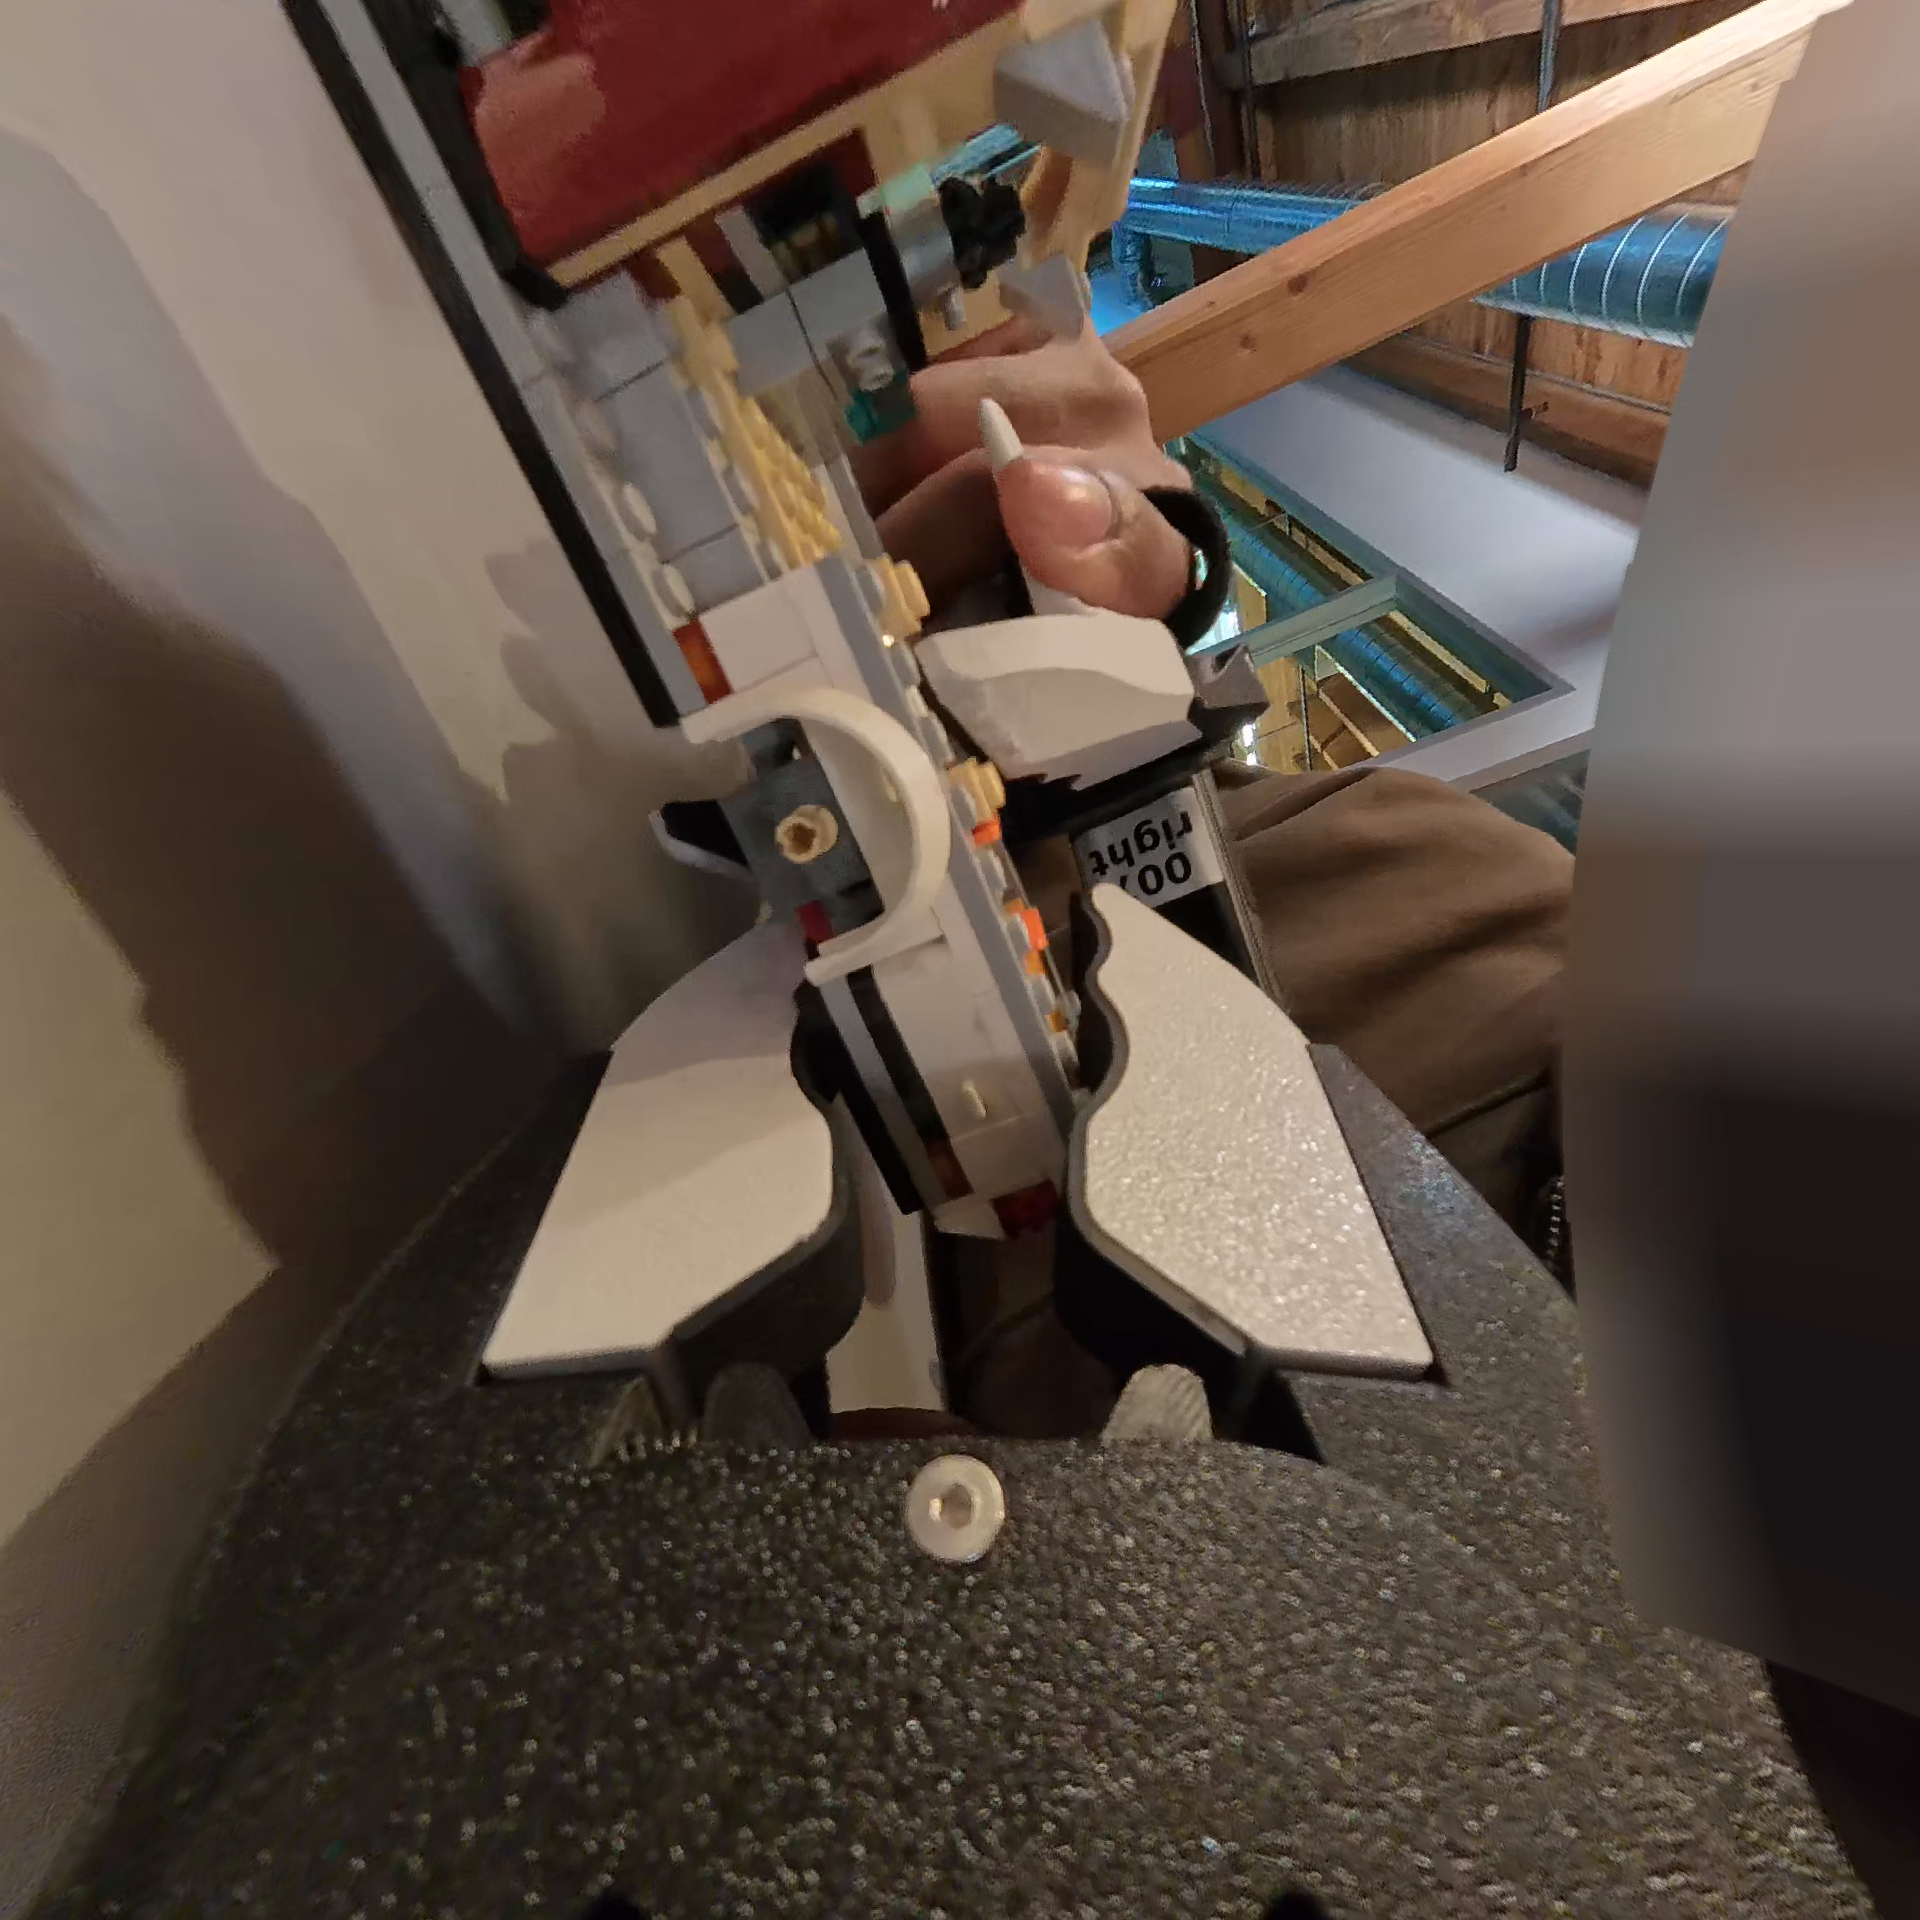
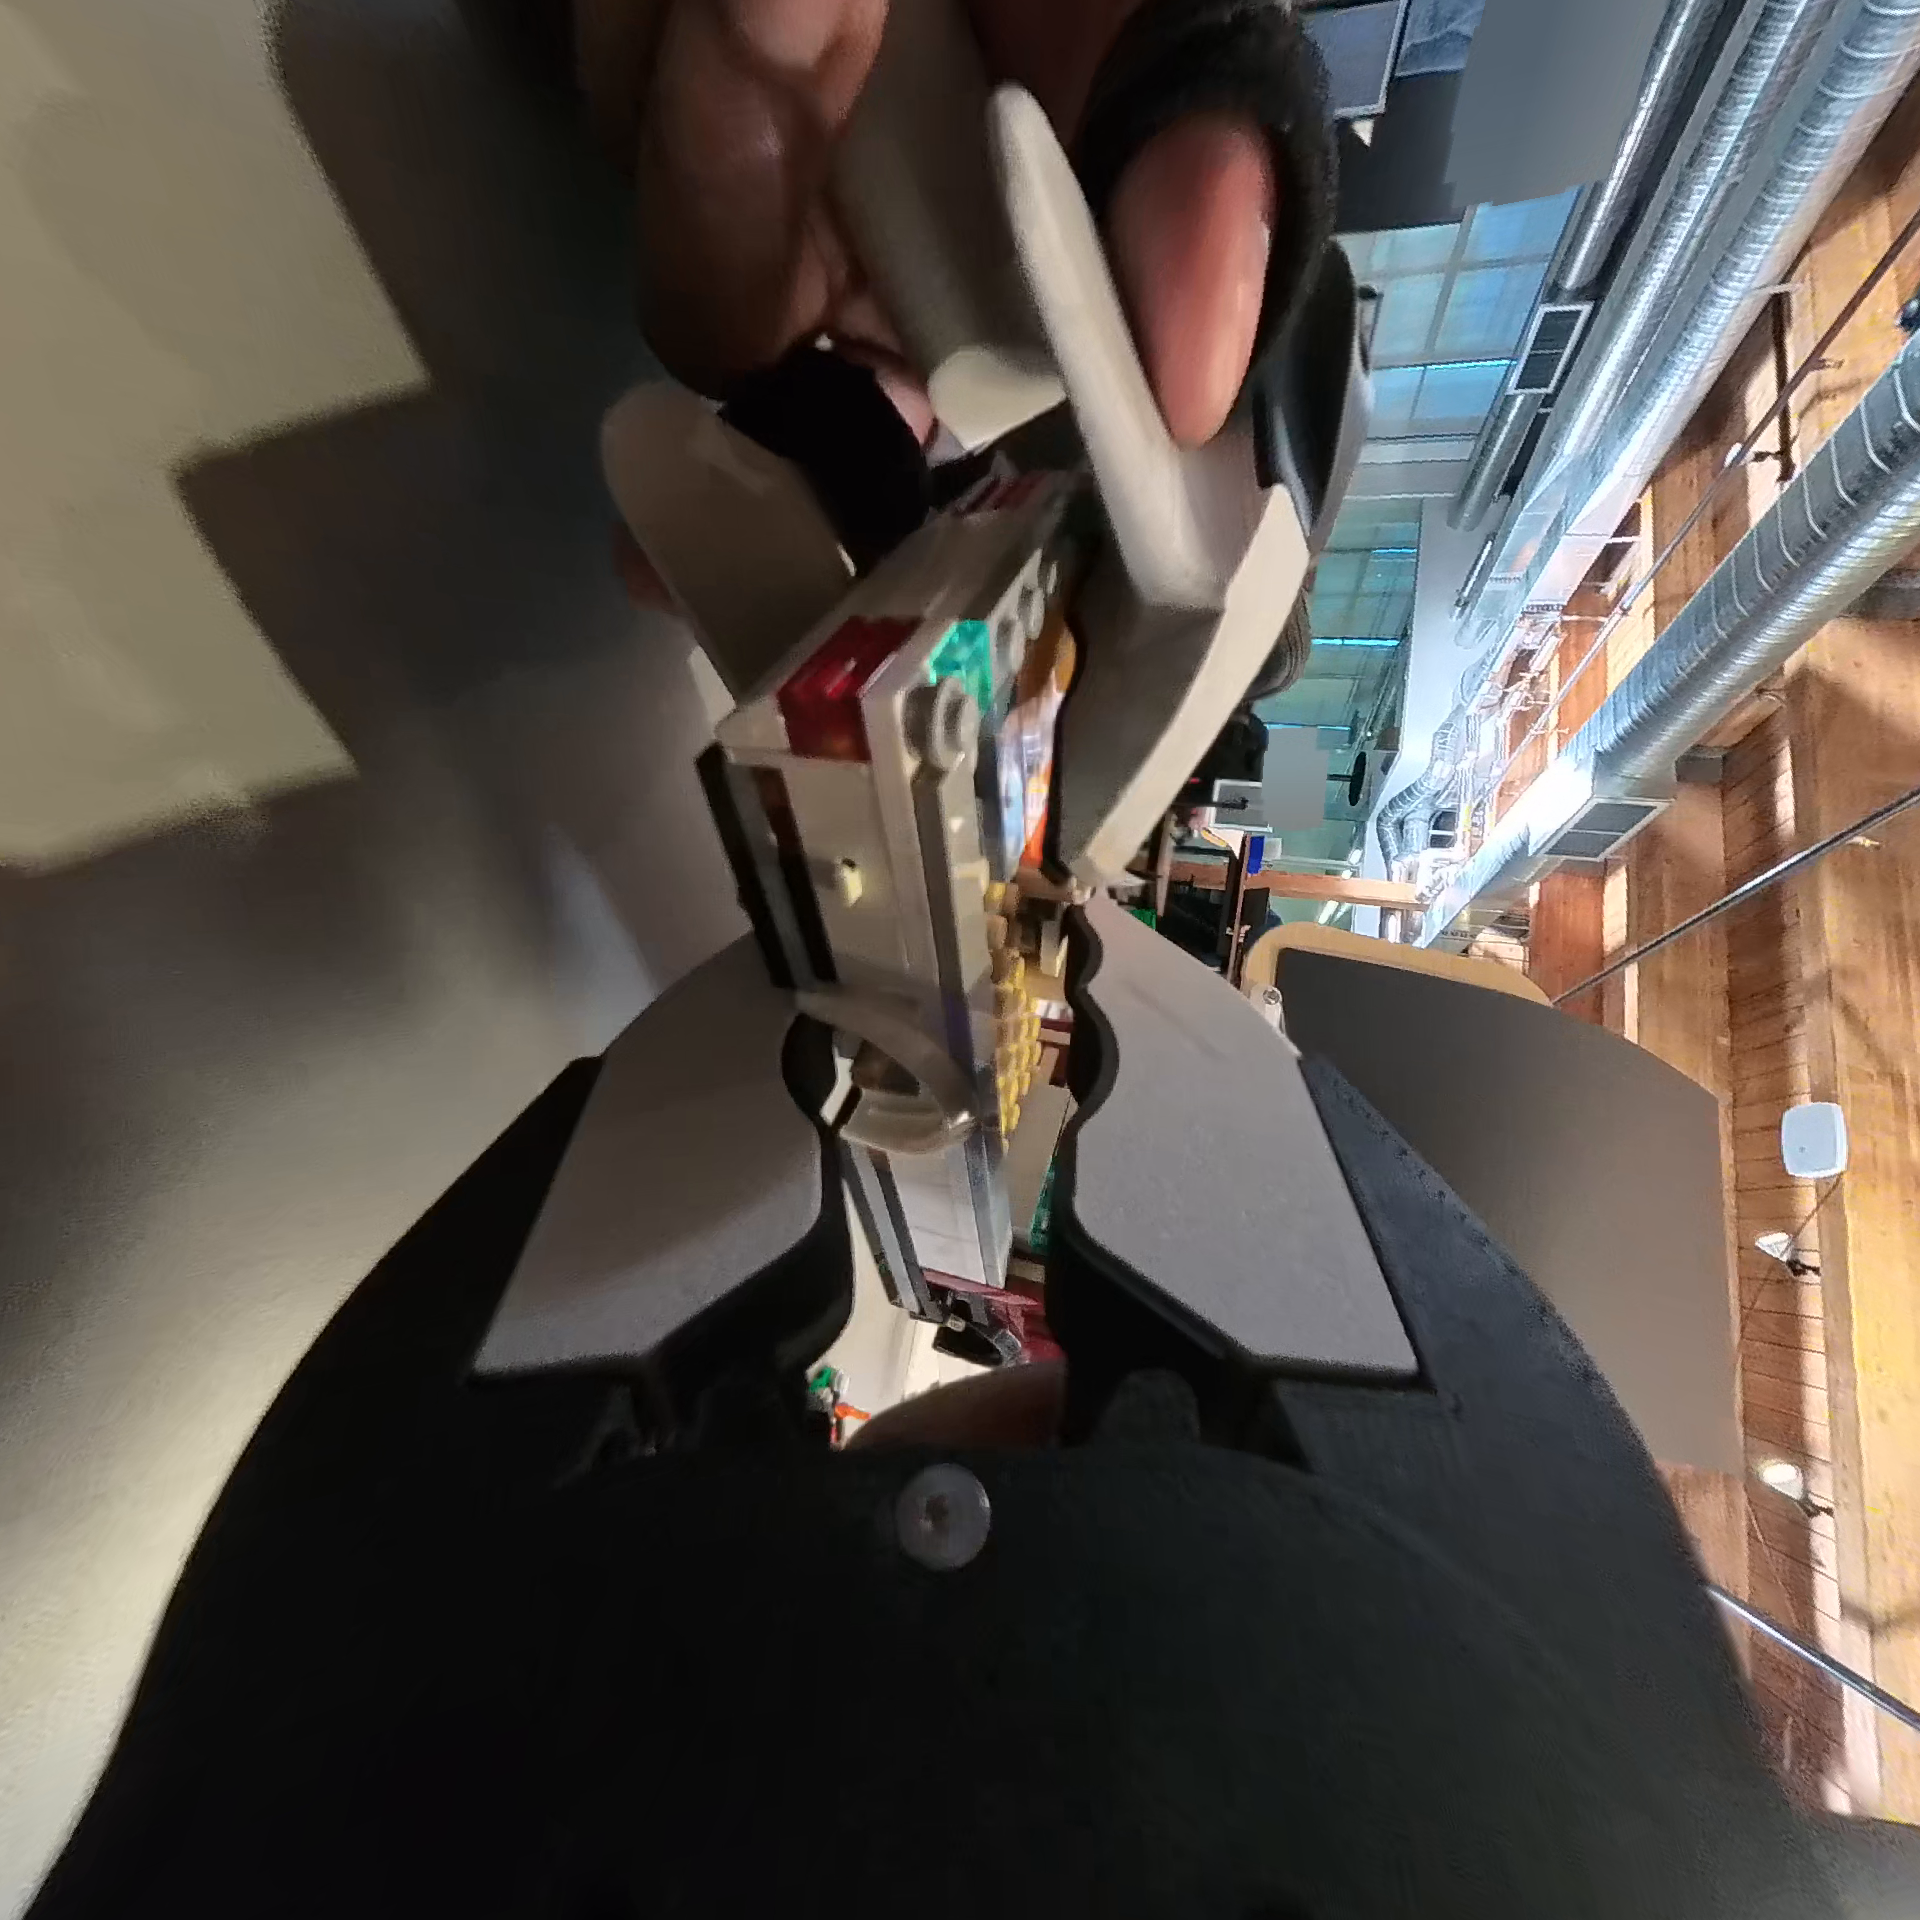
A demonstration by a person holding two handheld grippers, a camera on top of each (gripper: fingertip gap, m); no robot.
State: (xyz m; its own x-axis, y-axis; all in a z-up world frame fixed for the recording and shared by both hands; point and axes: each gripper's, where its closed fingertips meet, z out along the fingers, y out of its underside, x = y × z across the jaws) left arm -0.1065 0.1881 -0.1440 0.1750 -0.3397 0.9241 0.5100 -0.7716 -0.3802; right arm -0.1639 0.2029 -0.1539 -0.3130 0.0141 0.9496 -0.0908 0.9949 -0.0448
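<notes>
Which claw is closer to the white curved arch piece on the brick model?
Hard to pick: both claws have that end of the brick model between their fingers. The left claw sits just below the arch; the arch lies between the right claw's fingers, which look closer.

brick model's (image 1: 935, 1049) far end perhaps cropped

A pale wall (image 1: 260, 520) is catching soft shadow. Beside it, silver ducts (image 2: 1714, 644) are running along a wooden plank ceiling (image 2: 1849, 935), daylight glowing through windows (image 2: 1455, 270).
</notes>
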